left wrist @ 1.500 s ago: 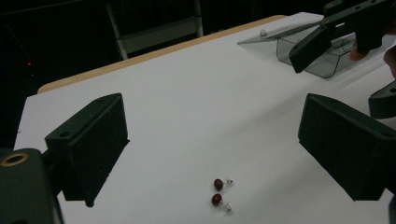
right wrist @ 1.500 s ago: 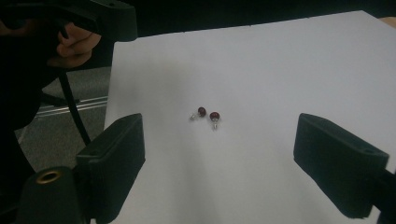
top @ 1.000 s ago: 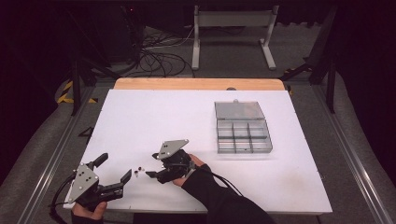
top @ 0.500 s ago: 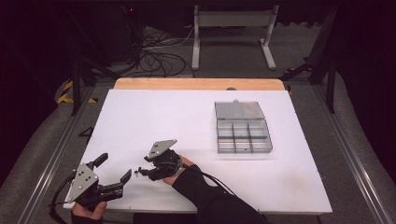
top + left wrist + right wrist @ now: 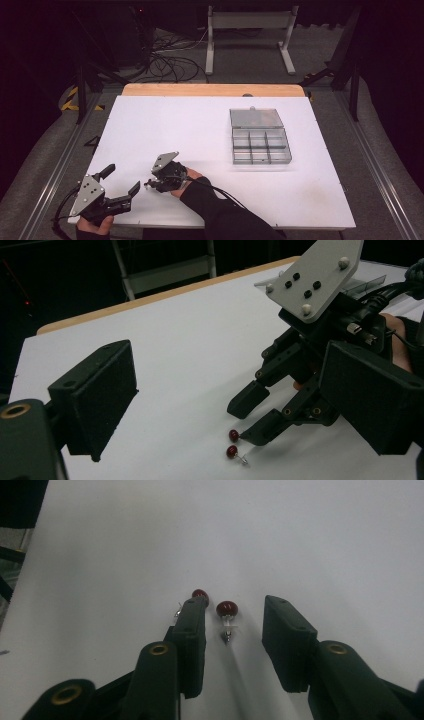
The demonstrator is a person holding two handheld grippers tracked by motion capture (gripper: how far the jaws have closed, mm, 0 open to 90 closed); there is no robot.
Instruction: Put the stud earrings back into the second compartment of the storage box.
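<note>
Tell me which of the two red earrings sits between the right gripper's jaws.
The earring with its post pointing back toward the camera lies in the gap between the right gripper jaws, which have just been closing. The other earring peeks from behind one jaw's tip.

Your left gripper (image 5: pixel 220 405) holds its jaws wide apart over the white desk (image 5: pixel 190 340). Between them, farther off, your right gripper (image 5: pixel 250 417) tips down at two red studs (image 5: pixel 232 442) lying close together; its jaws have just been closing, the lower tip touching the upper stud, neither stud clamped.
</note>
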